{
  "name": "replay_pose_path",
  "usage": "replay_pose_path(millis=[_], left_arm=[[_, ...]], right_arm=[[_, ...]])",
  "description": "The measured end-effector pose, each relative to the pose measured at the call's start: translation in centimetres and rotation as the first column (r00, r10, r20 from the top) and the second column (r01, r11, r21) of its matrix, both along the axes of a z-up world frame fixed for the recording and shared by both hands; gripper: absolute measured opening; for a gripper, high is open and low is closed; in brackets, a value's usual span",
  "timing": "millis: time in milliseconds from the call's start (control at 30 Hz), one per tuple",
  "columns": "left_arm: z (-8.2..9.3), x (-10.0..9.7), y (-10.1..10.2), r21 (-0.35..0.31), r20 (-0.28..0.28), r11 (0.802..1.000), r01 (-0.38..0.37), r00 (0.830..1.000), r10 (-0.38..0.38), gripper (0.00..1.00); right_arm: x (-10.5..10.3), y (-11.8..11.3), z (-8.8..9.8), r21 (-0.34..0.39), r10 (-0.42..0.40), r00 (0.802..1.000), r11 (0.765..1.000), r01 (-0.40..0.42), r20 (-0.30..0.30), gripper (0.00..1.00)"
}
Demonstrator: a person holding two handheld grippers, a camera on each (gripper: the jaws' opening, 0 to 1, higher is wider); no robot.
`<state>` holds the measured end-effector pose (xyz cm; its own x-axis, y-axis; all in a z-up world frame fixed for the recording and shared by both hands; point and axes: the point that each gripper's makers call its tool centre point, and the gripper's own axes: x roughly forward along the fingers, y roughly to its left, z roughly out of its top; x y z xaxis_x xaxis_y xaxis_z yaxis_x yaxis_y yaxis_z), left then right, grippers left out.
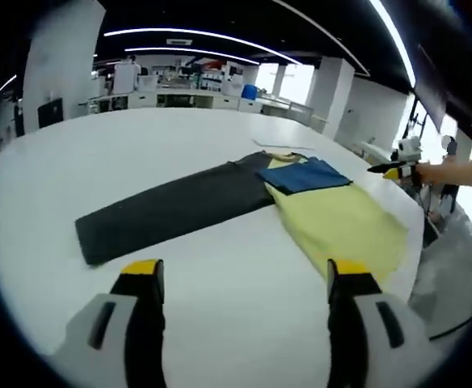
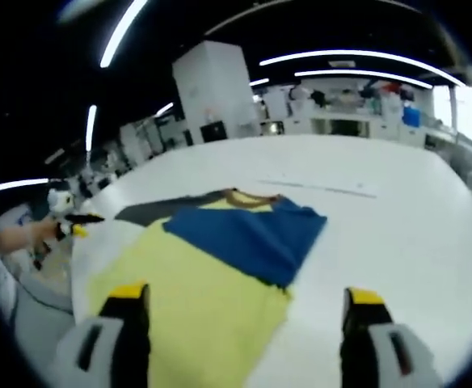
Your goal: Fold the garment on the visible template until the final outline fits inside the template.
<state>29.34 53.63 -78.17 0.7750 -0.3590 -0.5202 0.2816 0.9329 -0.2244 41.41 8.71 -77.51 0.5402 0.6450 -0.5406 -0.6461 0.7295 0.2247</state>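
A yellow garment (image 1: 341, 222) with a blue panel (image 1: 305, 174) folded over its upper part lies flat on the white table (image 1: 139, 145). Its collar end rests on a long dark grey rectangular sheet (image 1: 171, 206), which looks like the template. My left gripper (image 1: 244, 275) hovers open in front of both, apart from them. In the right gripper view the yellow cloth (image 2: 195, 307) and blue panel (image 2: 248, 234) lie just ahead, with the collar (image 2: 244, 196) and the dark sheet (image 2: 151, 212) behind. My right gripper (image 2: 244, 295) stands open above the cloth, holding nothing.
The table's edge (image 1: 418, 242) runs close beside the garment, with floor beyond. A hand (image 1: 462, 171) holds the right gripper there. A thin line (image 2: 317, 187) marks the table past the garment. Desks and shelves stand far behind.
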Motion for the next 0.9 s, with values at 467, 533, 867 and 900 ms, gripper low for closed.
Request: replay_pose_path(millis=[467, 533, 867, 900], left_arm=[[-3.5, 2.3, 12.6, 0.069, -0.036, 0.897, -0.437, 0.897, 0.44, 0.52], [-3.8, 2.5, 13.1, 0.062, -0.036, 0.883, -0.465, 0.883, 0.467, 0.47], [-5.4, 3.3, 14.0, 0.054, -0.075, 0.844, -0.534, 0.84, 0.537, 0.31], [-5.2, 3.2, 14.4, 0.07, -0.062, 0.838, -0.542, 0.836, 0.546, 0.27]], right_arm=[[-2.0, -1.9, -0.8, -0.011, -0.027, 0.999, 1.0, 0.027, -0.038, 1.0], [-2.1, -2.4, -1.1, -0.01, -0.036, 0.998, 0.999, 0.035, -0.043, 1.0], [-3.0, -3.5, -1.2, -0.007, -0.063, 0.996, 0.998, 0.063, -0.06, 1.0], [-3.2, -3.5, -1.2, -0.007, -0.067, 0.996, 0.998, 0.067, -0.059, 1.0]])
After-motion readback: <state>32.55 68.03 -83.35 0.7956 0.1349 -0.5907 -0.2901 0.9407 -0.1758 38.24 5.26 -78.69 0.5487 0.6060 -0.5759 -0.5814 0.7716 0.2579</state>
